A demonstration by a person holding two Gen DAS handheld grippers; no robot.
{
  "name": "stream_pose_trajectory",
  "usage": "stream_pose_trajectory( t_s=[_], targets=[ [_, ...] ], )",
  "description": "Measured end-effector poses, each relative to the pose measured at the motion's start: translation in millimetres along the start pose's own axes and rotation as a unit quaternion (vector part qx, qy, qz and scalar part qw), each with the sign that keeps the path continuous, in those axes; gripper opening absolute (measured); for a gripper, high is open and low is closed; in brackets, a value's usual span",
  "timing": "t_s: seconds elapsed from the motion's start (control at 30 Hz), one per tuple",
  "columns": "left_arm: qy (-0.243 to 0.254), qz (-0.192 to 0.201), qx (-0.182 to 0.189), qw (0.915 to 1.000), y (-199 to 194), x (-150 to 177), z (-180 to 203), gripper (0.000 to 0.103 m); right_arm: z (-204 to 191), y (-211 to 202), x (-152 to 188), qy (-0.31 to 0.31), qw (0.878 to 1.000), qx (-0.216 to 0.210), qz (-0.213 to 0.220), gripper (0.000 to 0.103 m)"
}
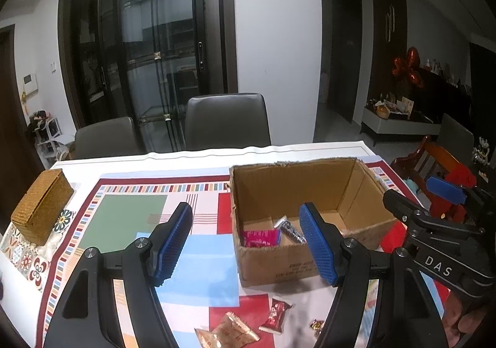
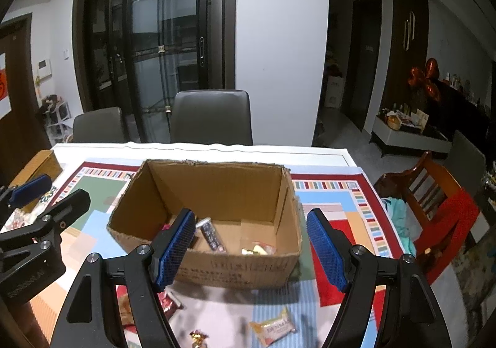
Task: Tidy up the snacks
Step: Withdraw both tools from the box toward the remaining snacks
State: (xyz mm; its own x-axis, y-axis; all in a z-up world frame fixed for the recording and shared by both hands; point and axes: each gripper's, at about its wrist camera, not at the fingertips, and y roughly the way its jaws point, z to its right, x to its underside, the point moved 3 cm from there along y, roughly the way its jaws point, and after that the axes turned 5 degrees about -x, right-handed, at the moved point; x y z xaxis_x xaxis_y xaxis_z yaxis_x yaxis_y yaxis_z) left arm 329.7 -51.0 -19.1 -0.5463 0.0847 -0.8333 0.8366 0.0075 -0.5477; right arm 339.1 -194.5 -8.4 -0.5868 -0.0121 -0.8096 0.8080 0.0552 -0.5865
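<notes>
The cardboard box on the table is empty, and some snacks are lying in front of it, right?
Not quite. The cardboard box is not empty: the right wrist view shows a dark wrapped bar and a yellowish wrapped snack on its floor, and the left wrist view shows a pink packet inside too. Snacks do lie in front of it.

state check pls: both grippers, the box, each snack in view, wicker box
left gripper: open, empty
right gripper: open, empty
cardboard box: upright, top open, partly filled
pink packet: in box
dark packet: in box
yellow packet: in box
red wrapper: on tablecloth, outside box
tan biscuit packs: on tablecloth, outside box
DENMA packet: on tablecloth, outside box
gold candy: on tablecloth, outside box
wicker box: closed
</notes>
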Motion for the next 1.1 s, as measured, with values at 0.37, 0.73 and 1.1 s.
stream_pose_trajectory(
  t_s=[0.37, 0.73, 1.1],
  targets=[
    [0.012, -0.007, -0.012, 0.9998, -12, 30, -6, 0.071, -8, -9, 28, 0.008, 1.0, -0.006, -0.017, 0.075],
    [0.008, -0.033, -0.019, 0.9992, -10, 63, -20, 0.071, -20, -8, 56, 0.01, 0.999, -0.005, -0.036, 0.075],
    [-0.003, -0.075, -0.026, 0.9968, 1, 104, -31, 0.074, -31, 1, 90, 0.007, 0.998, -0.008, -0.064, 0.075]
  ],
)
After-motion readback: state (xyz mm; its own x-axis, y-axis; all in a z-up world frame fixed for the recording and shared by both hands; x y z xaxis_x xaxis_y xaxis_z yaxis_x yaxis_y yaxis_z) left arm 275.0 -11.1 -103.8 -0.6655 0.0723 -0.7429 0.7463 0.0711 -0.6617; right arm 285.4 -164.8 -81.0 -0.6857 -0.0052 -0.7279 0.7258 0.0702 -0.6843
